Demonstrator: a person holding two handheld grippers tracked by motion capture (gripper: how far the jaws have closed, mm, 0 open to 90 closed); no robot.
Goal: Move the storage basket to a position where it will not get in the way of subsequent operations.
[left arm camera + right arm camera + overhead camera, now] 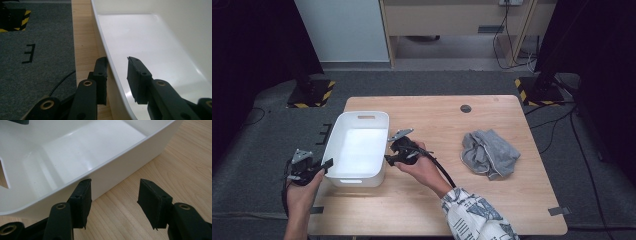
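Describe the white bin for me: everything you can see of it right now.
The white bin is an open-topped rectangular tub, apparently smooth glossy plastic, with rounded corners, a handle slot in its far wall and nothing inside. It sits upright at the table's left edge. The left gripper straddles its left rim, jaws apart; the right gripper stands open beside its right wall.

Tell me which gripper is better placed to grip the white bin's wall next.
Left. The left gripper already straddles the white bin's wall, one finger outside and one inside. The right gripper sits beside the opposite wall, both fingers outside over the table.
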